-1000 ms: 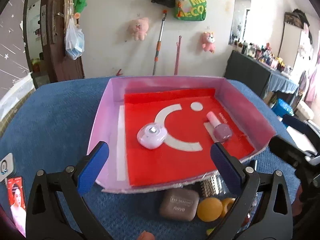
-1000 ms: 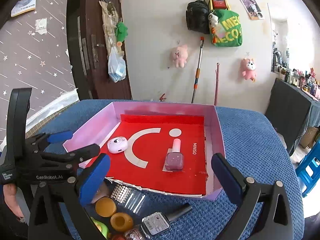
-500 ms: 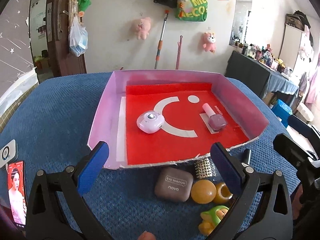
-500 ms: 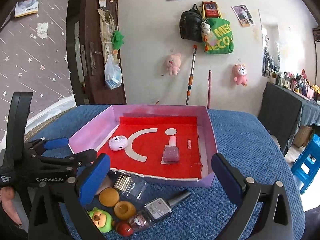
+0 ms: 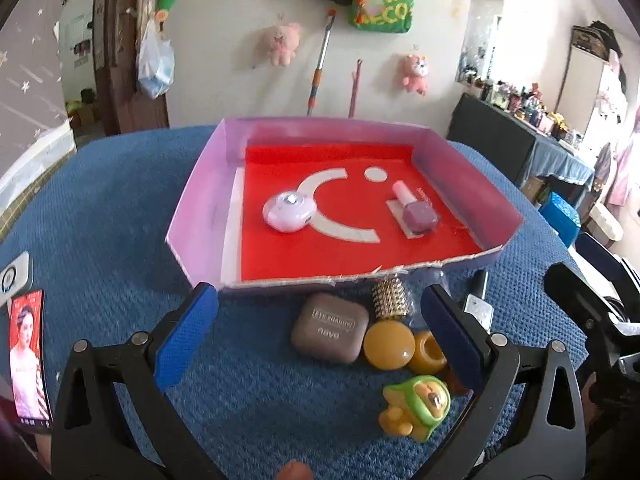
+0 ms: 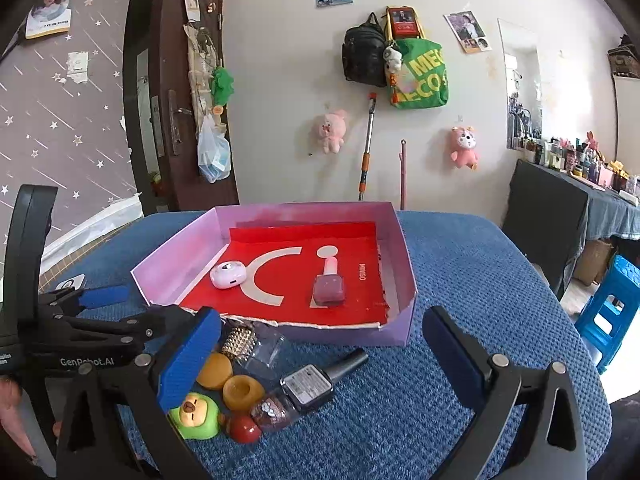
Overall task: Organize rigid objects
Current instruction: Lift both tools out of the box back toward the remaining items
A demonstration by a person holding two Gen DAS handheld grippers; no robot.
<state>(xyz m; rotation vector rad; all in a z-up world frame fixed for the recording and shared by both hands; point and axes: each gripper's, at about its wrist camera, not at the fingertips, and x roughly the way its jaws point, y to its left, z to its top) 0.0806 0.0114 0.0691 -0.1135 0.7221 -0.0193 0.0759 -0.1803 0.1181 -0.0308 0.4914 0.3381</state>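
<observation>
Both grippers, left gripper (image 5: 318,332) and right gripper (image 6: 322,350), hover with fingers spread wide and empty above small objects clustered before the tray (image 5: 200,196) holding a nail polish bottle (image 5: 414,210).

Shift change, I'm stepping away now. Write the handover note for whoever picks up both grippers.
Left gripper: open, holding nothing, above the pile in front of the box.
Right gripper: open, holding nothing, over the same pile.
Done: the white round case and the pink nail polish bottle lie apart inside the pink box.
Left, all on the blue cloth outside the box: brown eyeshadow case, studded gold piece, amber ball, amber ring, green toy figure, dark nail polish bottle, red-capped bottle.
</observation>
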